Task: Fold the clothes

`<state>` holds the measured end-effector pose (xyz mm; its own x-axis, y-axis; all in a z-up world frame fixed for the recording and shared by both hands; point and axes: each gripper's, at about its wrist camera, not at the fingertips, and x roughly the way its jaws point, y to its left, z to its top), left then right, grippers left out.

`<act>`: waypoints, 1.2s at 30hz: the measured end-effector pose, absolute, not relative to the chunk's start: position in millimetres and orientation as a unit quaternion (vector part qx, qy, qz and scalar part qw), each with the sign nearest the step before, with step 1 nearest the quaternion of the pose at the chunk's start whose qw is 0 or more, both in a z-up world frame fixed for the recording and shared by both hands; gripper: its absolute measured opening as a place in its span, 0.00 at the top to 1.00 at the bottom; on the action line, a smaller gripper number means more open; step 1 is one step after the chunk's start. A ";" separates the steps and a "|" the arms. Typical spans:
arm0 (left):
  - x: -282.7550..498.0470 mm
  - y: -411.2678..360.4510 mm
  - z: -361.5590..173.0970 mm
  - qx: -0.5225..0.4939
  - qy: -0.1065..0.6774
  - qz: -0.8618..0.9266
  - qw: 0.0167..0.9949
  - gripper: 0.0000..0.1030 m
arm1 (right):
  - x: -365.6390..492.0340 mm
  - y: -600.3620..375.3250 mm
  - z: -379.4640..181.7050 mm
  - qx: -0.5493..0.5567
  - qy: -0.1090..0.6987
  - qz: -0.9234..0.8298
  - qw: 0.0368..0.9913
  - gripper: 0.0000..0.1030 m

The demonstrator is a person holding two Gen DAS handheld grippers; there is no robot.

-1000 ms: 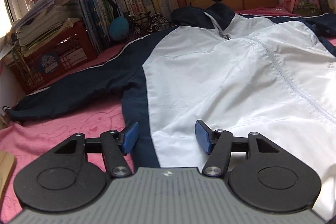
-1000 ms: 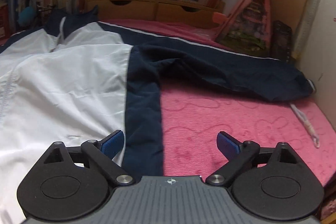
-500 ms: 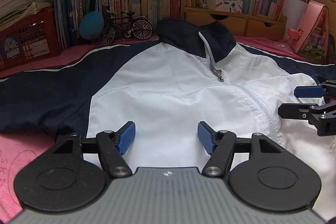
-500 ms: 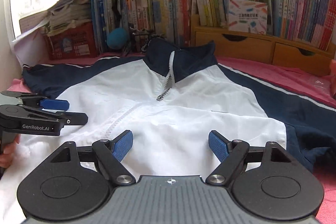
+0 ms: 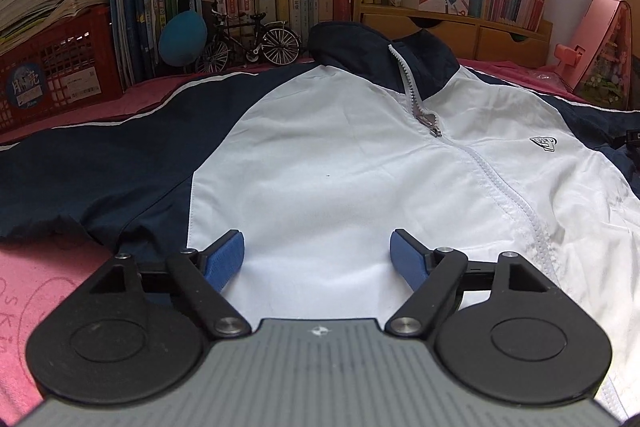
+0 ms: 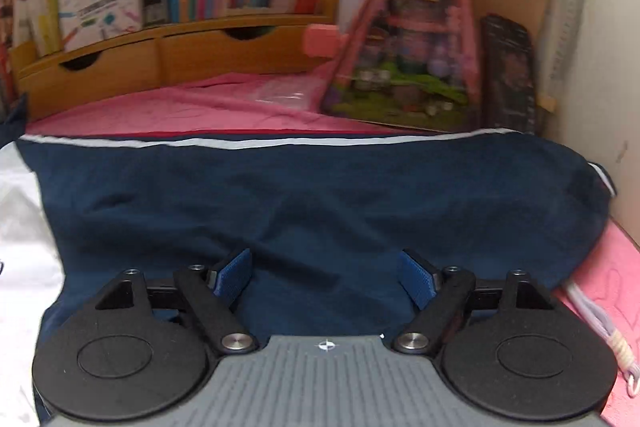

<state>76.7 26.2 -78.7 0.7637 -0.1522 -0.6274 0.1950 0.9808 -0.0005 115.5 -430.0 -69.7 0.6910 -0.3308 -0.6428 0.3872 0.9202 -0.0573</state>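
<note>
Jacket lies flat, zipped, on the pink bed cover. Thin, soft, slippery cloth; judged best pinched at the sleeve edge. Left gripper fingers opening, right gripper fingers closing; both empty.

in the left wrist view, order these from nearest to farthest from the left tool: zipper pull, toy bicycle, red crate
1. zipper pull, ahead and slightly right of the left tool, on the jacket's white chest.
2. toy bicycle, beyond the collar, against the books.
3. red crate, far left. Its rank against the bicycle is close.
</note>
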 end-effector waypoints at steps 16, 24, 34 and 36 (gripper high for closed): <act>78.2 25.9 -80.2 0.034 0.334 -0.096 0.937 0.16 | 181.9 -272.6 -75.7 -0.020 0.379 -0.009 0.925 0.53; 77.9 25.8 -81.1 0.034 0.337 -0.103 0.935 0.10 | 287.9 -292.5 -82.2 0.014 0.369 -0.052 0.928 0.48; 78.2 26.3 -79.5 0.029 0.338 -0.112 0.934 0.07 | 250.1 -255.9 -55.8 0.007 0.323 0.079 0.943 0.48; 84.2 31.2 -70.5 0.026 0.325 -0.117 0.938 0.11 | 242.8 -232.7 -53.1 -0.036 0.316 0.129 0.939 0.48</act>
